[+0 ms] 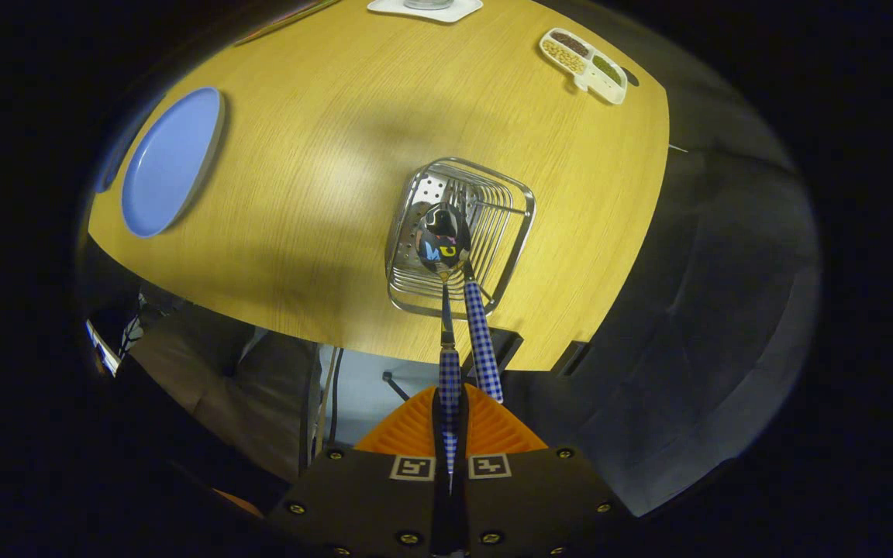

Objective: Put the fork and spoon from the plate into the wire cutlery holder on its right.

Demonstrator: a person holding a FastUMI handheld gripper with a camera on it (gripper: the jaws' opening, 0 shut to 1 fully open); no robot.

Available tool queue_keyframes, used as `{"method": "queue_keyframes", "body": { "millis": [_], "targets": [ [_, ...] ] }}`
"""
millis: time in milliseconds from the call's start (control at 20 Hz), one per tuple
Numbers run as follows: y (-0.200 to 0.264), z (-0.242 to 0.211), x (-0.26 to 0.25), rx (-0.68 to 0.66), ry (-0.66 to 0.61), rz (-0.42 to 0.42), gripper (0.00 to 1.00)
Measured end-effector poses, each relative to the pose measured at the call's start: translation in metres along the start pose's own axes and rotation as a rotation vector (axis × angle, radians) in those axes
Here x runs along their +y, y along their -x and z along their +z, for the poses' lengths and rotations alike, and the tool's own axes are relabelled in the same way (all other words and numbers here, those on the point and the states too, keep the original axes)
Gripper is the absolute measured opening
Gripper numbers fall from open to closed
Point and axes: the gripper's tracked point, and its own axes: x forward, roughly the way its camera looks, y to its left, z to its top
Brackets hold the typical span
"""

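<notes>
Clamped between my gripper (450, 434) fingers is the spoon's checked handle, both sides pressing on it, bowl end of the spoon (443, 239) hanging over the wire holder (516, 232). W/ that said, big to small: table (322, 155), blue plate (171, 159) well off to the holder's left w/ no cutlery on it, holder, then a second checked handle (482, 341) already standing in the holder (the fork, I'd guess, tines hidden). Risk: spoon knocks that handle or snags a wire on the way down, tipping the light holder, or slips if I let go too high.
</notes>
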Motion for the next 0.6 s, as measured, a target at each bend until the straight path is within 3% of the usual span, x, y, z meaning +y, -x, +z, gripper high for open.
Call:
{"method": "queue_keyframes", "body": {
  "millis": [200, 400, 450, 550, 600],
  "targets": [
    [-0.002, 0.015, 0.002, 0.005, 0.023, 0.008, 0.02],
    [-0.001, 0.03, 0.002, -0.043, 0.015, 0.02, 0.14],
    [-0.001, 0.032, 0.005, -0.056, 0.004, 0.04, 0.24],
    [0.001, 0.029, 0.003, -0.074, -0.011, 0.022, 0.74],
    [0.003, 0.031, 0.002, -0.102, -0.019, 0.018, 0.78]
  ]
}}
